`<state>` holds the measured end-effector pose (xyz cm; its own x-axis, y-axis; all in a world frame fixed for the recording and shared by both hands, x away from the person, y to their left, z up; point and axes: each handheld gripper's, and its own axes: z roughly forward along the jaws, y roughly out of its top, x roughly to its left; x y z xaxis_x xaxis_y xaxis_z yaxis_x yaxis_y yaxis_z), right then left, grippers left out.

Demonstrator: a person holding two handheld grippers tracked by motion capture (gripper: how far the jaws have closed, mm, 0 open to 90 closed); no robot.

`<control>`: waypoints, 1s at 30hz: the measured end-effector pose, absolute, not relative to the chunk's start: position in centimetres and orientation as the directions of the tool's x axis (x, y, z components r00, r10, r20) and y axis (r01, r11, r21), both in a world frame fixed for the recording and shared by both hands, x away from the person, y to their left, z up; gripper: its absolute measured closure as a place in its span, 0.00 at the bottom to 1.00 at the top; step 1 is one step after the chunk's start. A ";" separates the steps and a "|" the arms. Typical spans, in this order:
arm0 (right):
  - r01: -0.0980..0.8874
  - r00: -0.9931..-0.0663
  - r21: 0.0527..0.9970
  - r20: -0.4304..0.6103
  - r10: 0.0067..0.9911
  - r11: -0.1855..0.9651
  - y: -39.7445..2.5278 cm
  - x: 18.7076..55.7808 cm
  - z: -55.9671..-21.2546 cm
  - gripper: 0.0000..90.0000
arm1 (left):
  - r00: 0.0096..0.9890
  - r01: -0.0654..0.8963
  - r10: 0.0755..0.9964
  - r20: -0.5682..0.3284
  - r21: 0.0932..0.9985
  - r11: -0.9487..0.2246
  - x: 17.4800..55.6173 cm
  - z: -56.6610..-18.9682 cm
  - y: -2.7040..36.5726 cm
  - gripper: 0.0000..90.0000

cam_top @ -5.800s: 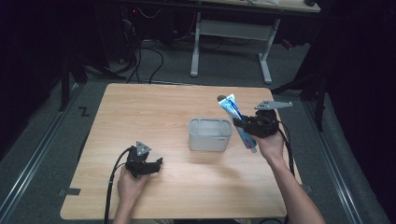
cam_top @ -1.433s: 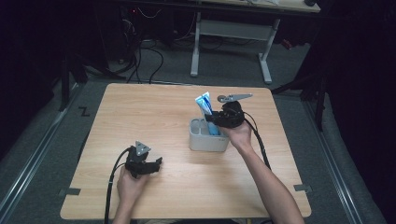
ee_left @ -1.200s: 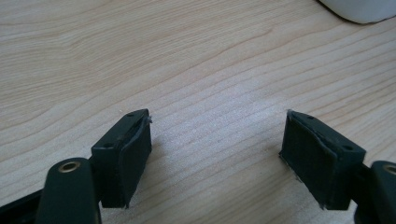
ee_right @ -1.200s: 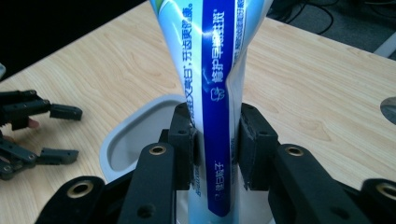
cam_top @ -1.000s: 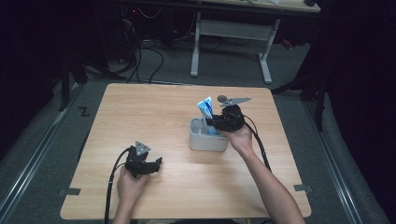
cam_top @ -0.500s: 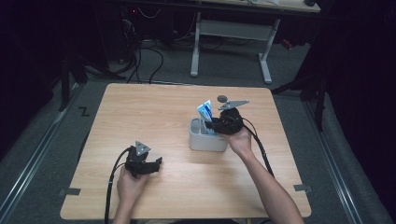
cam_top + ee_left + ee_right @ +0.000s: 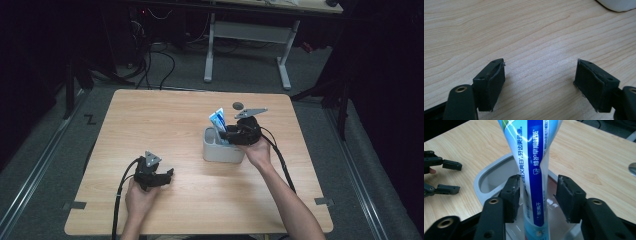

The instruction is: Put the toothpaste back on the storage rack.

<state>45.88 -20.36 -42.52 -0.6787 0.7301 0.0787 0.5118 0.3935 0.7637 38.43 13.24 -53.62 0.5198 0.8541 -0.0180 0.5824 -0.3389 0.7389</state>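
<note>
Right claw parted around upright toothpaste tube in grey container; left claw wide open over bench.

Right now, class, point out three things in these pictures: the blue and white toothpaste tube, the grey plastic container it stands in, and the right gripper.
blue and white toothpaste tube (image 7: 536, 170), right gripper view, printed blue band.
grey plastic container (image 7: 222, 152), high view, front wall.
right gripper (image 7: 537, 200), right gripper view, midway between its fingers.
</note>
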 end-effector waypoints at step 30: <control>0.476 -0.616 0.844 0.119 0.779 0.248 -24.8 43.4 -40.9 0.59 | 0.517 0.583 0.856 -0.016 0.738 -0.338 38.4 -53.6 13.3 0.28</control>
<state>43.38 -24.80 -40.90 -0.6159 0.7788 0.1186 0.4761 0.2481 0.8436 38.38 13.26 -53.61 0.5167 0.8560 -0.0161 0.5834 -0.3383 0.7384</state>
